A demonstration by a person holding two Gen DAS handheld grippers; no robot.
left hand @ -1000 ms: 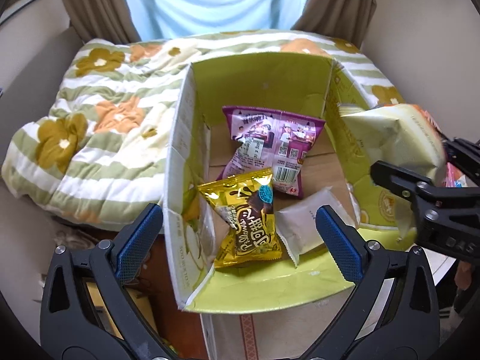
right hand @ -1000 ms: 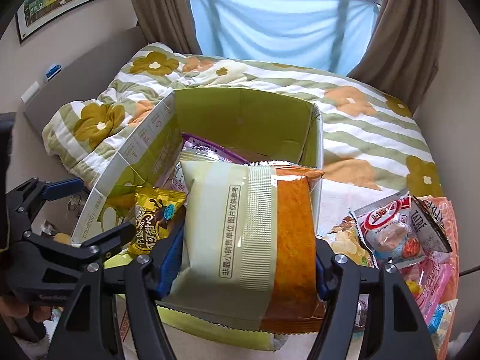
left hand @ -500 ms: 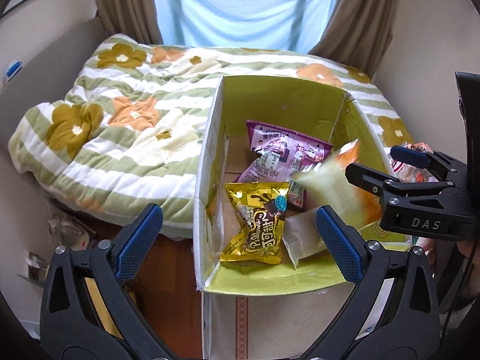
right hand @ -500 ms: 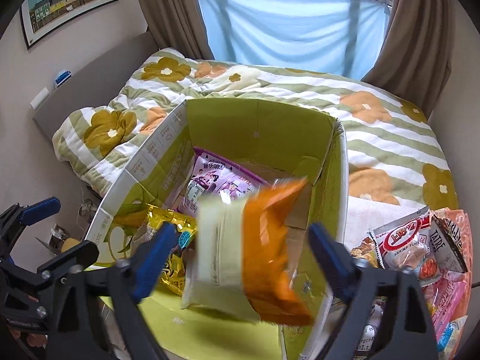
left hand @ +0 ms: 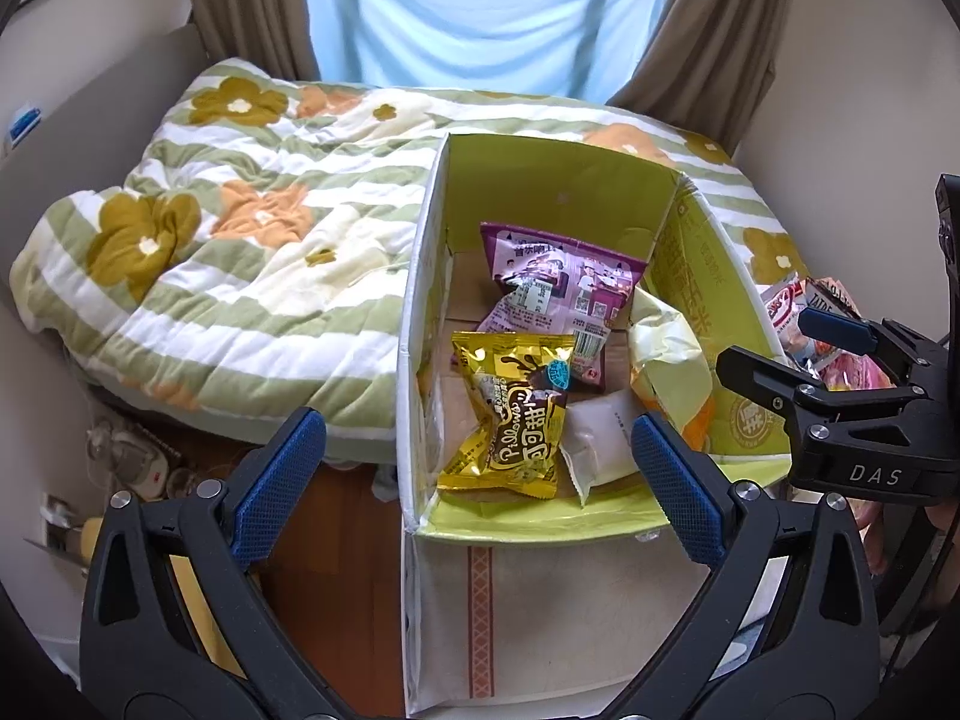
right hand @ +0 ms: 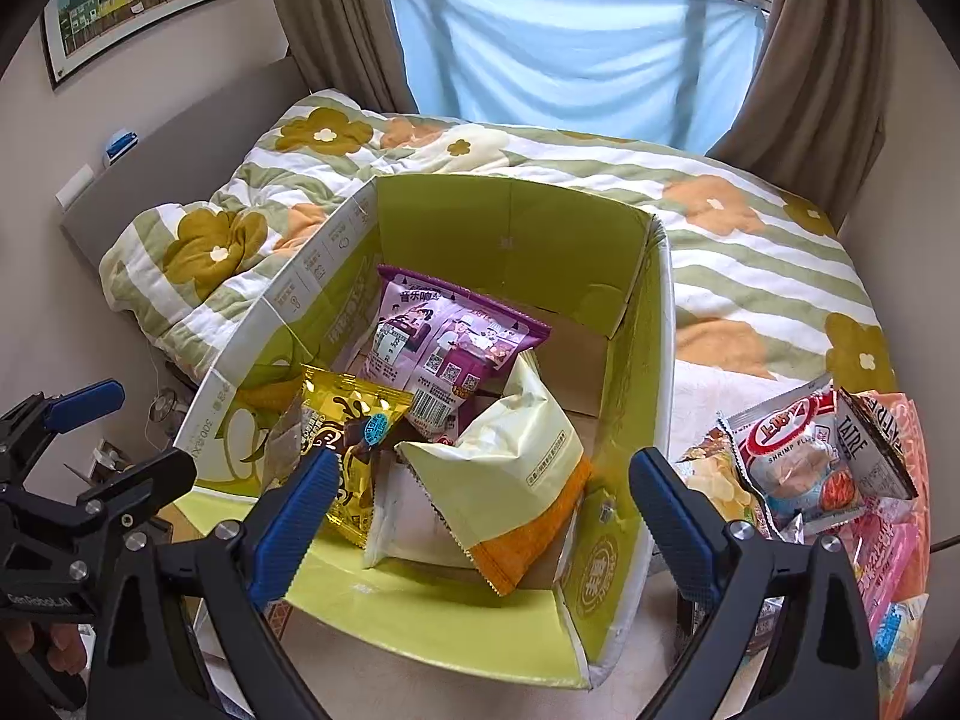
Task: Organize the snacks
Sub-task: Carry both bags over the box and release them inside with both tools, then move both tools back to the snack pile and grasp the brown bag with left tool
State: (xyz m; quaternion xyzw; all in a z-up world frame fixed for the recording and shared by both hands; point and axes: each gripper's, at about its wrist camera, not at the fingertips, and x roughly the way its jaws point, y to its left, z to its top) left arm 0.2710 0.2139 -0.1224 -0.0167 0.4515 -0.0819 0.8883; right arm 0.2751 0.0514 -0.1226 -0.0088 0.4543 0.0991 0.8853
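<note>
The cream-and-orange snack bag [right hand: 510, 480] lies inside the green box [right hand: 654, 360], tilted over a white packet [right hand: 408, 534], between and beyond the right gripper [right hand: 477, 516] jaws (wide open, empty). The left gripper [left hand: 474, 468] is likewise spread and empty. Only the right view shows the loose snack pile [right hand: 828, 468] clearly.

Your way into the box [right hand: 651, 324] is lying open from above. Its tall walls are blocking the left, far and right sides. Bags are covering the lower centre of the floor: gold [right hand: 351, 438], purple [right hand: 450, 342] and cream-orange [right hand: 516, 468]. Bare cardboard is showing at centre right. A snack pile [right hand: 840, 462] is crowding the right edge.
</note>
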